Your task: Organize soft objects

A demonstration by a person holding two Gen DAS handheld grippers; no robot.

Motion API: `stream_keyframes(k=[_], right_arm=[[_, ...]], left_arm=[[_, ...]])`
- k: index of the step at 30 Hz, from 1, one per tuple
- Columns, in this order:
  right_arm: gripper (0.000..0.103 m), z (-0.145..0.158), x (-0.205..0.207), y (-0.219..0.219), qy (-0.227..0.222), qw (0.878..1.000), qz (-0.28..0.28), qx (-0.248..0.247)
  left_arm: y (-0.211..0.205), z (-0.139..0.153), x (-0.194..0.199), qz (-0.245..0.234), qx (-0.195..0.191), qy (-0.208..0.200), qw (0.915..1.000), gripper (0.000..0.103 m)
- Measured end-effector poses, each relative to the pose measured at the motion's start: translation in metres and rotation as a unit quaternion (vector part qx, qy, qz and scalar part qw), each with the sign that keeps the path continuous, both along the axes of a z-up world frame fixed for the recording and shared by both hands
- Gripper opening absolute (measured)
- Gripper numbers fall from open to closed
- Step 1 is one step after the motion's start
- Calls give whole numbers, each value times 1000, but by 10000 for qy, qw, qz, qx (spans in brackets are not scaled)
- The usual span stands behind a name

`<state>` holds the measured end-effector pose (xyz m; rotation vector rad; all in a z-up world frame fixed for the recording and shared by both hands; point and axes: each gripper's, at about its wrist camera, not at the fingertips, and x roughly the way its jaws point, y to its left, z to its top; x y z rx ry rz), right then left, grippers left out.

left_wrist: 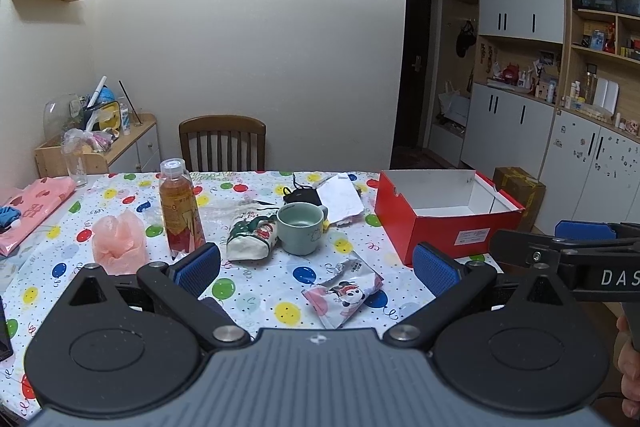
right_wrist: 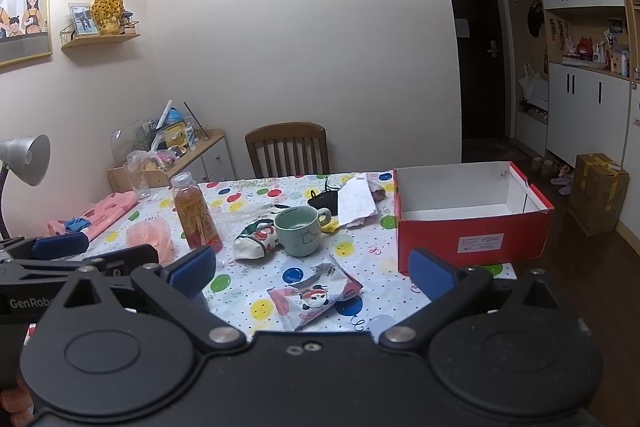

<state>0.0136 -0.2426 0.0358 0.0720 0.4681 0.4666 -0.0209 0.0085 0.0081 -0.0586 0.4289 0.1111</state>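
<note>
A Mickey-print soft packet (left_wrist: 343, 293) (right_wrist: 314, 297) lies on the balloon-print tablecloth near the front, between the fingers of both grippers in each view. A white and green soft pouch (left_wrist: 253, 239) (right_wrist: 256, 241) lies beside a green mug (left_wrist: 301, 233) (right_wrist: 299, 230). A crumpled pink bag (left_wrist: 119, 241) (right_wrist: 151, 237) sits at the left. An open red box (left_wrist: 448, 215) (right_wrist: 472, 223) stands at the right, empty. My left gripper (left_wrist: 316, 267) is open and empty. My right gripper (right_wrist: 312, 273) is open and empty. Both hover above the table's front edge.
A tea bottle (left_wrist: 180, 209) (right_wrist: 197, 215) stands left of the mug. A black item (left_wrist: 302, 195) and white paper (left_wrist: 340, 199) lie behind it. Pink cloth (left_wrist: 32, 209) lies far left beside a glass (left_wrist: 75, 163). A wooden chair (left_wrist: 222, 143) stands behind the table.
</note>
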Motion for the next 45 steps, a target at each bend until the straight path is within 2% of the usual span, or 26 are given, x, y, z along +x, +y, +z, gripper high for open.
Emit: stream_keyframes(k=[17,25,31,41,45], right_arm=[[103,-1,4,9,12,9999,111,0],[103,-2,9,22,114,9998,185,-5],[103,-8,22,36,253,9995,179,-65],[103,-26,53,71,581,9974,212,-361],[103,-37,71,80,731,9955,120,-585]], left_arm=[[12,0,-1,121,-20,-53,9999,103],[29,-4,5,187,-136,34,9997,103],[45,-9,18,318,-57,199,9993,103],[81,-44,53,180,-67,507,9985,103],[100,-68,70,253,-188,874,9957,103]])
